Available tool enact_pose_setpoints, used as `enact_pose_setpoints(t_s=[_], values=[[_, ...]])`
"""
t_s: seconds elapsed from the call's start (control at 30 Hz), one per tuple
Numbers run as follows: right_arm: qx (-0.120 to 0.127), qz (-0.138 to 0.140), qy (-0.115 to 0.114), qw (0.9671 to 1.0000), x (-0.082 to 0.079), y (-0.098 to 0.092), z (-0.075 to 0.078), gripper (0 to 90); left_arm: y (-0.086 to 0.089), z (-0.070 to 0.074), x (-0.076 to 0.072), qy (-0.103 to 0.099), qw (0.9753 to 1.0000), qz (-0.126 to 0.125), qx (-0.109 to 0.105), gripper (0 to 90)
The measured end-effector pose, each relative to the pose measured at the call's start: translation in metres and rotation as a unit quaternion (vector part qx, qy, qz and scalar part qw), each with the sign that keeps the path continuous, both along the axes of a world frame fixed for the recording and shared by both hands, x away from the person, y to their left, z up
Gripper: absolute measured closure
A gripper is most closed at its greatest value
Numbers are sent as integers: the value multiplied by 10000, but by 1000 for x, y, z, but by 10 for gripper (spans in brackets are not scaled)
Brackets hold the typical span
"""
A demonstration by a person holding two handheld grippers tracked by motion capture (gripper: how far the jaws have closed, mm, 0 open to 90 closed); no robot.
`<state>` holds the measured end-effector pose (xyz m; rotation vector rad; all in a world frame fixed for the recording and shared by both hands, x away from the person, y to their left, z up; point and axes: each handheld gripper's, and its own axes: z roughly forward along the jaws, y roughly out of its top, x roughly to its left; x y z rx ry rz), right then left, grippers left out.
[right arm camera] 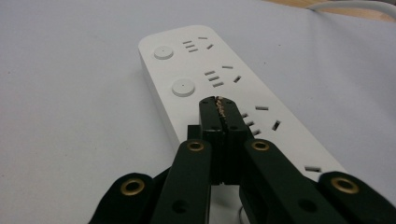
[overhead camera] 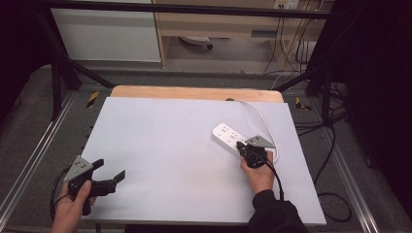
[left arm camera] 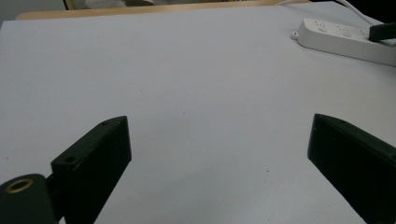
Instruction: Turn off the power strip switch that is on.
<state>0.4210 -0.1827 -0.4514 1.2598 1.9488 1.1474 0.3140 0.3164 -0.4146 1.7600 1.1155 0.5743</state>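
Note:
A white power strip (overhead camera: 226,133) lies on the right half of the white table top (overhead camera: 170,145), with round buttons (right arm camera: 182,87) beside its socket groups. My right gripper (overhead camera: 241,144) is shut, nothing between its jaws, and its tips (right arm camera: 219,105) are down on the strip's top face (right arm camera: 210,65), in line with the two visible buttons. I cannot tell whether they press anything. My left gripper (overhead camera: 111,169) is held open near the front left corner, over bare table (left arm camera: 219,126), far from the strip (left arm camera: 341,39).
The strip's white cable (overhead camera: 260,116) curves to the back right edge of the table. A wooden strip (overhead camera: 194,92) runs along the far edge. Black frame posts and floor cables stand around the table.

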Motion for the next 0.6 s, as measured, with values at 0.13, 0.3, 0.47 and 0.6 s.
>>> enact_pose_setpoints(t_s=[0.13, 0.3, 0.47, 0.6], values=[[31, -19, -18, 10000, 0, 1, -1, 900, 0, 0, 0, 6, 10000, 1, 3, 61], [-9, -5, -35, 10000, 0, 3, 0, 900, 1, 0, 0, -16, 10000, 5, 13, 61], [26, -2, -27, 10000, 0, 3, -1, 900, 1, 0, 0, -8, 10000, 7, -1, 62], [54, -6, -17, 10000, 0, 2, 0, 900, 1, 0, 0, -12, 10000, -1, 12, 62]])
